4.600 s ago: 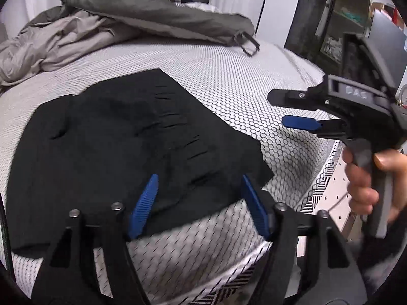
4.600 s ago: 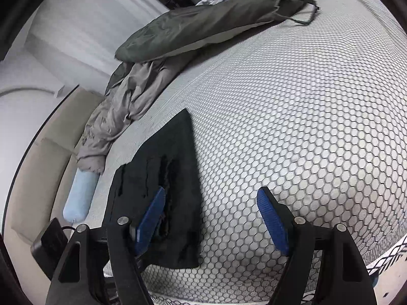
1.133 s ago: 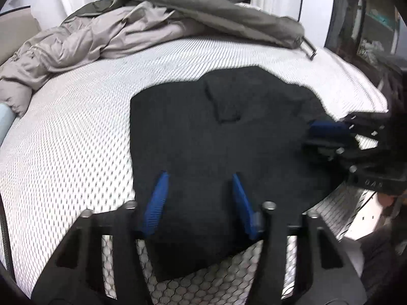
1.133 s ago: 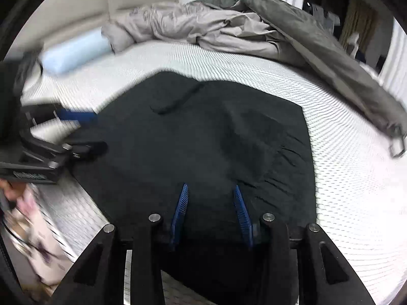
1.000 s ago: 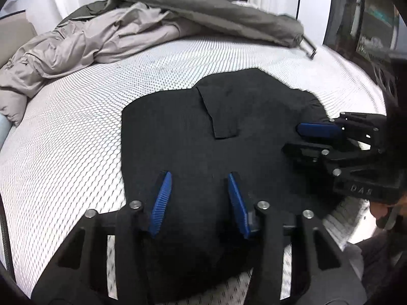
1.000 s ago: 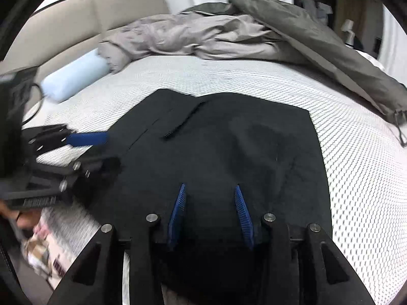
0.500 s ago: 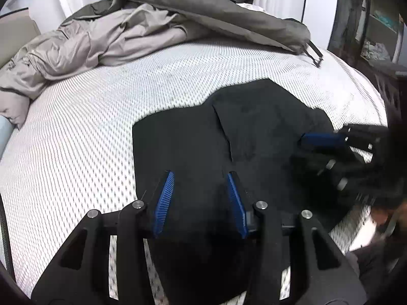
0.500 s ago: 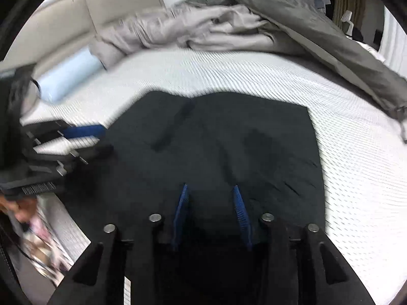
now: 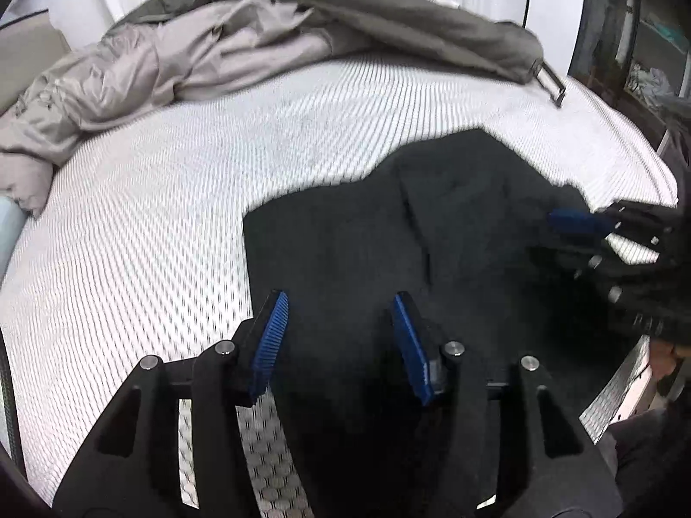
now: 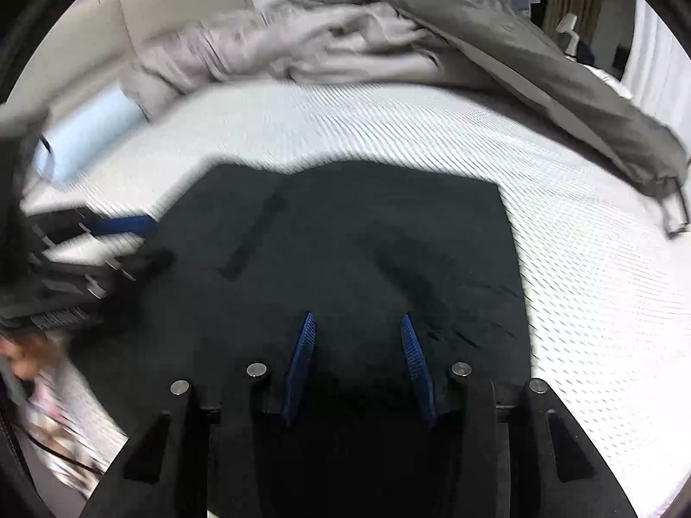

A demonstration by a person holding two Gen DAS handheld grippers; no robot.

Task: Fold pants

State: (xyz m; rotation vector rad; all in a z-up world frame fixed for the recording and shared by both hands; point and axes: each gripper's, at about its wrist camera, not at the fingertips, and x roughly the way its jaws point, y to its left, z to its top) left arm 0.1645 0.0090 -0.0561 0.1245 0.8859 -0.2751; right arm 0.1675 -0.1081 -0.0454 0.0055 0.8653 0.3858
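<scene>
Left wrist view: the left tongs (image 9: 337, 336) are hovering partly open, jaws just widening, over the black pants (image 9: 432, 233) lying folded on the bed (image 9: 151, 224).

Right wrist view: the right tongs (image 10: 356, 362) are hanging part-open, gripping nothing; one more fold is likely remaining.

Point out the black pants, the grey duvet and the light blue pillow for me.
black pants (image 10: 345, 250), right wrist view, on the flat middle of the cloth.
grey duvet (image 9: 242, 43), left wrist view, on its crumpled lighter part.
light blue pillow (image 10: 86, 129), right wrist view, on its rounded side.
</scene>
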